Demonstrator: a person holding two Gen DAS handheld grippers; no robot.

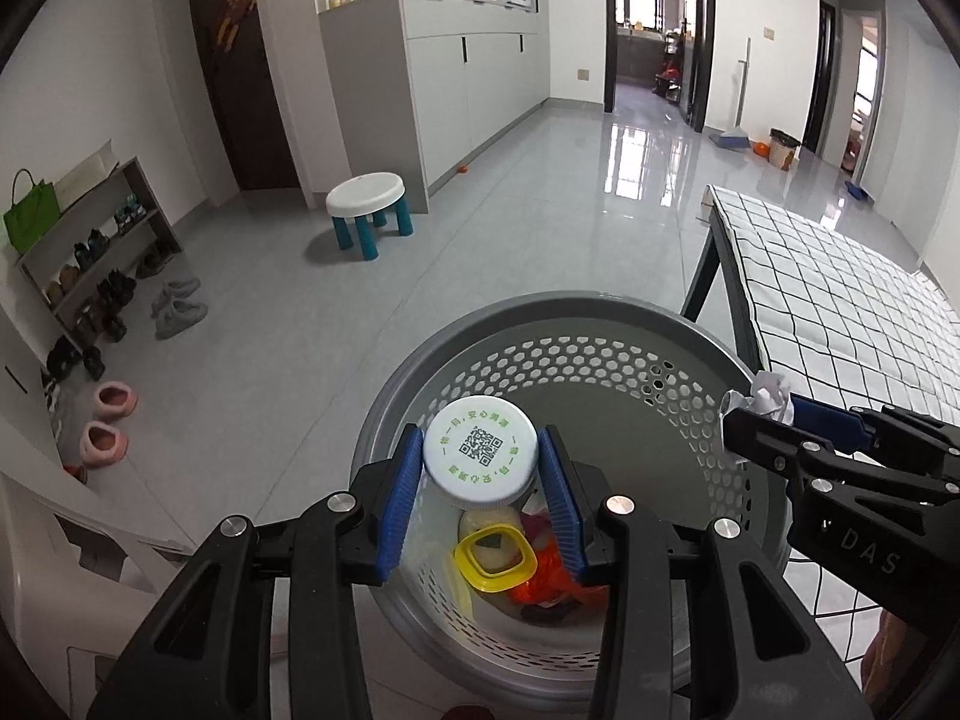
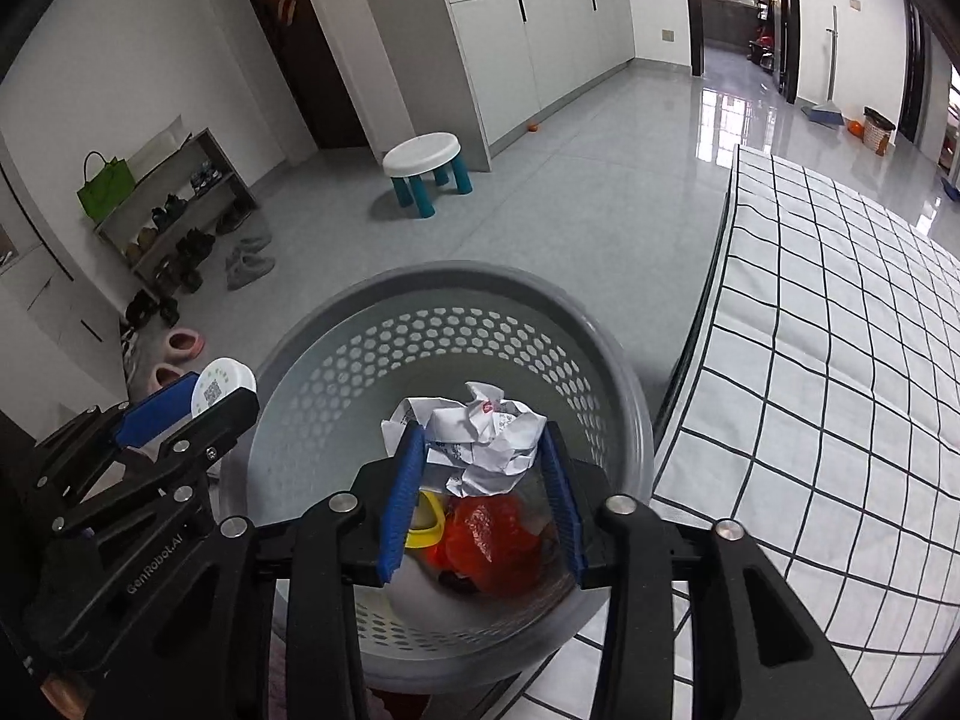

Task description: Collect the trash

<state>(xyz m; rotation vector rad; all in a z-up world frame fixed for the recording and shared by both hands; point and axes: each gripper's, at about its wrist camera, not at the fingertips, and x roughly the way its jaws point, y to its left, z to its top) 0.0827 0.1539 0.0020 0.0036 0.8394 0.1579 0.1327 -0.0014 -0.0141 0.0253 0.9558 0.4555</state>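
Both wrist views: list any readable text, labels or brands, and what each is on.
"DAS": on the black body of the right tongs, left wrist view; letters may be cut off.
"GenRobot.AI": on the black arm of the left tongs, right wrist view.
White lid: QR code ringed by green characters, too small to read.
Crumpled paper: red and grey print, unreadable.

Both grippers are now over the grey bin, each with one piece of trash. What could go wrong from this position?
1. The right gripper holds the crumpled paper nearer the basket rim beside the checked table; light paper might drift out.
2. The left gripper holds a white lid by its edges; it could bounce off trash already inside, like the yellow ring.
3. The grippers are close together and might bump.
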